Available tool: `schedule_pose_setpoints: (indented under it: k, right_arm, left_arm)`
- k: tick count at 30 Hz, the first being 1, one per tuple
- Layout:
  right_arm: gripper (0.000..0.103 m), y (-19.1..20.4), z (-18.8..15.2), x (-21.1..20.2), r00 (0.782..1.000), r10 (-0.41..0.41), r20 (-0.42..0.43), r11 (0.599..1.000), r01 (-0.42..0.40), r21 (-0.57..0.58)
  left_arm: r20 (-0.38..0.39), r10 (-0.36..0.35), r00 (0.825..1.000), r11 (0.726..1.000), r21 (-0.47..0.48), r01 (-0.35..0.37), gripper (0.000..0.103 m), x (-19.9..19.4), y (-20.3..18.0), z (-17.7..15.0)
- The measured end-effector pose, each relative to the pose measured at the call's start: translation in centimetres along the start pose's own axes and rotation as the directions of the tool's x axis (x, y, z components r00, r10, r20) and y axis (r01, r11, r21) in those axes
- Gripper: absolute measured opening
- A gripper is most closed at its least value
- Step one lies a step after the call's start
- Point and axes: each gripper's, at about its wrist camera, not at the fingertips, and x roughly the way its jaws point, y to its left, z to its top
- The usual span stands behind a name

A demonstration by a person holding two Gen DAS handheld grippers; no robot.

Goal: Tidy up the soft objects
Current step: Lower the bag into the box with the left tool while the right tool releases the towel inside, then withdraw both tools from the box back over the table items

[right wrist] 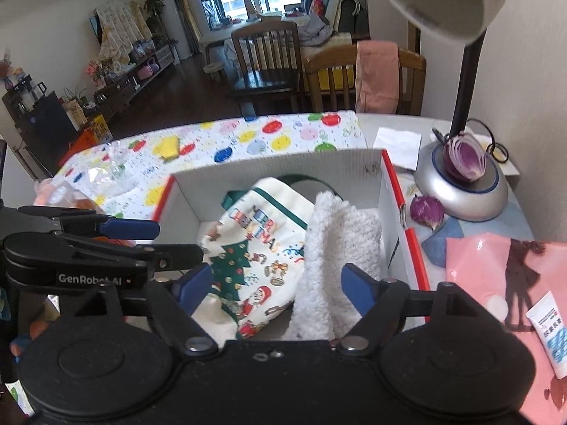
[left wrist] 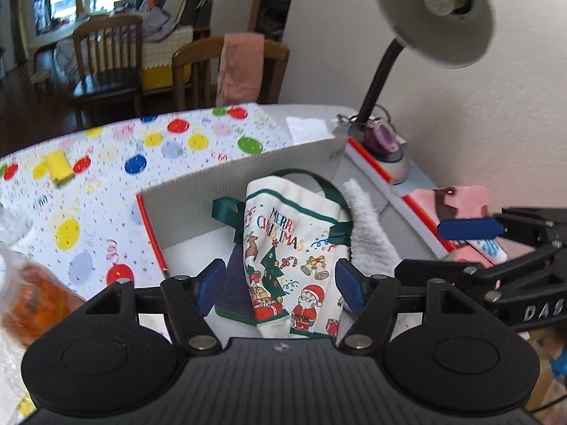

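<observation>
Box [right wrist: 368,173] holds Christmas bag [right wrist: 262,248], white fleece cloth [right wrist: 336,248] side by side; left gripper [left wrist: 281,288], right gripper [right wrist: 280,290] spread above, pinching nothing

I see a cream Christmas bag [left wrist: 283,248] lying on its side inside the white box [left wrist: 248,170], printed with a tree, Santa, bells and "Merry Christmas", its green handles [left wrist: 226,209] flopped toward the far wall. Just to its right, touching it, a fluffy white cloth [right wrist: 336,248] lies folded and rumpled against the box's right wall, running from near to far.
</observation>
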Motion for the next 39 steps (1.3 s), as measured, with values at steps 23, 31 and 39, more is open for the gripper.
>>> schedule_pose_setpoints:
  k: [23, 31, 39]
  right_arm:
    - [0.103, 11.5, -1.5, -6.1, 0.992, 0.044, 0.118, 0.999, -0.046, 0.016]
    - [0.103, 17.1, -2.5, -4.3, 0.992, 0.083, 0.093, 0.996, -0.086, 0.031]
    - [0.103, 21.8, -3.7, -1.3, 0.996, 0.080, 0.039, 0.996, -0.082, 0.042]
  left_arm:
    - [0.138, -0.066, 0.988, 0.998, -0.003, 0.067, 0.086, -13.7, 9.0, -4.4]
    - [0.153, -0.059, 0.986, 0.998, 0.002, 0.060, 0.100, -17.1, 14.8, -6.5]
    - [0.160, -0.063, 0.985, 0.998, -0.001, 0.064, 0.103, -18.5, 20.7, -8.9]
